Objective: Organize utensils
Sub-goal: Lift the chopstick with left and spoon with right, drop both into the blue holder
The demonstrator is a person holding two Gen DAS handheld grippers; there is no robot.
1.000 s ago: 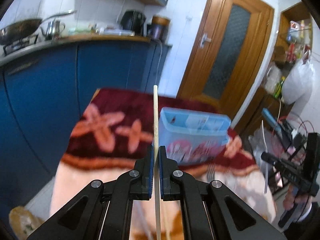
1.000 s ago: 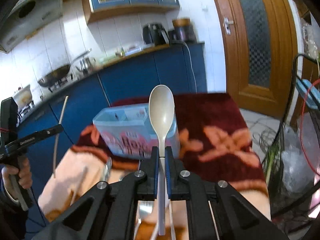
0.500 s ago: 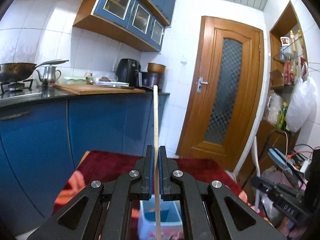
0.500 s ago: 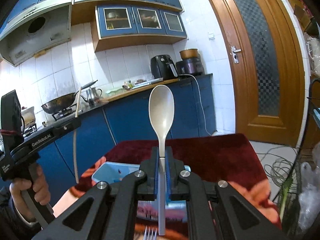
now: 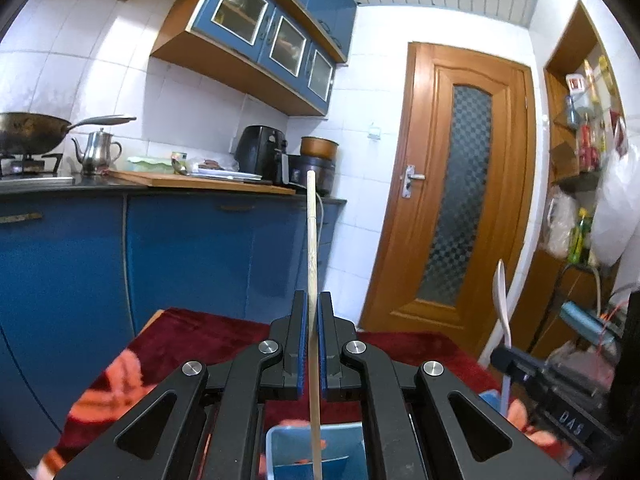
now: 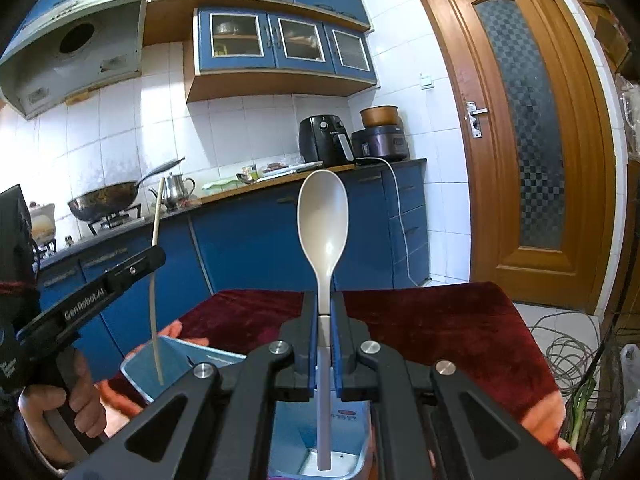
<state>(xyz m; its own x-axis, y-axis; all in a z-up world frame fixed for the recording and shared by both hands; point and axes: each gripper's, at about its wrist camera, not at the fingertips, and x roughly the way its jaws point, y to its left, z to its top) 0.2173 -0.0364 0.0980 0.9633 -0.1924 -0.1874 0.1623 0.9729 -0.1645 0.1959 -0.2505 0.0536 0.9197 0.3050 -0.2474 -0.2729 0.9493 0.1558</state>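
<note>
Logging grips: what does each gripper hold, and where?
Left tongs pinch the chopstick low on its shaft; right tongs pinch the spoon mid-handle.

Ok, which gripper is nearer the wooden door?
Right. The right gripper with its spoon is on the door side of the blue box; the left gripper with its chopstick is on the wok side, farther away.

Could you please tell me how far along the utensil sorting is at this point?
Nothing looks deposited yet. In hand: the left gripper is shut on a chopstick, the right gripper on a spoon, both upright with lower ends over or inside the blue container. Left: lowering and releasing both; whether other utensils wait on the table can't be seen.
</note>
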